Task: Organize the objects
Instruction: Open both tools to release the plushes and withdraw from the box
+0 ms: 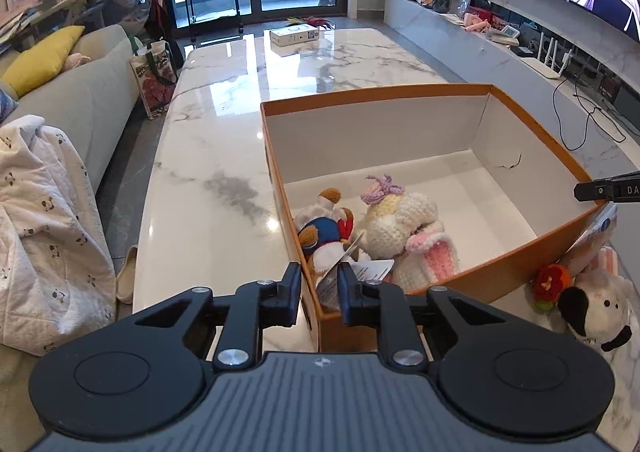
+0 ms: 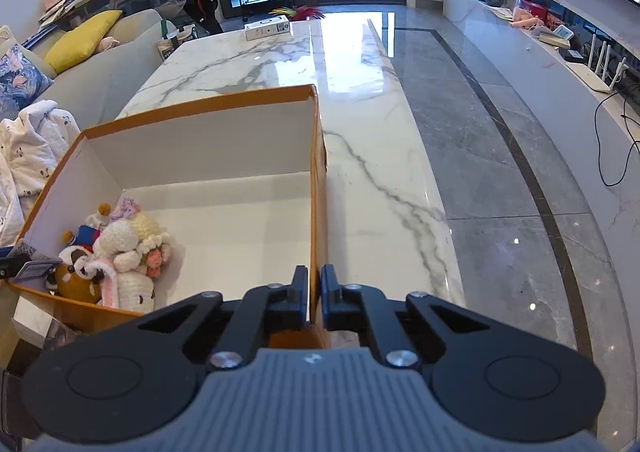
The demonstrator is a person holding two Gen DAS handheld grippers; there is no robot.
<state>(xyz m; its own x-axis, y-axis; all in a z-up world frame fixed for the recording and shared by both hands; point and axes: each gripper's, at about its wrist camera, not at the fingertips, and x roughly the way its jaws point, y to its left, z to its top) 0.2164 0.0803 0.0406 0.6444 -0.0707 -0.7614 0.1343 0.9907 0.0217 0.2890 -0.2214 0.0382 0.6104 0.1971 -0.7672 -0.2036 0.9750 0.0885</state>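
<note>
left gripper (image 1: 319, 286) jaws grasp the left wall of the orange box (image 1: 400, 92); right gripper (image 2: 315, 292) jaws grasp its right wall; plush toys (image 1: 384, 228) lie just beyond the left jaws.

Both the left tool (image 1: 319, 284) and right tool (image 2: 315, 290) angle downward, jaws clamped.

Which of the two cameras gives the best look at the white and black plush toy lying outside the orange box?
The left wrist view: the white and black plush toy lies in plain sight on the table just outside the orange box, at the picture's right edge. The right wrist view does not show it; only toys inside the box appear there.
</note>
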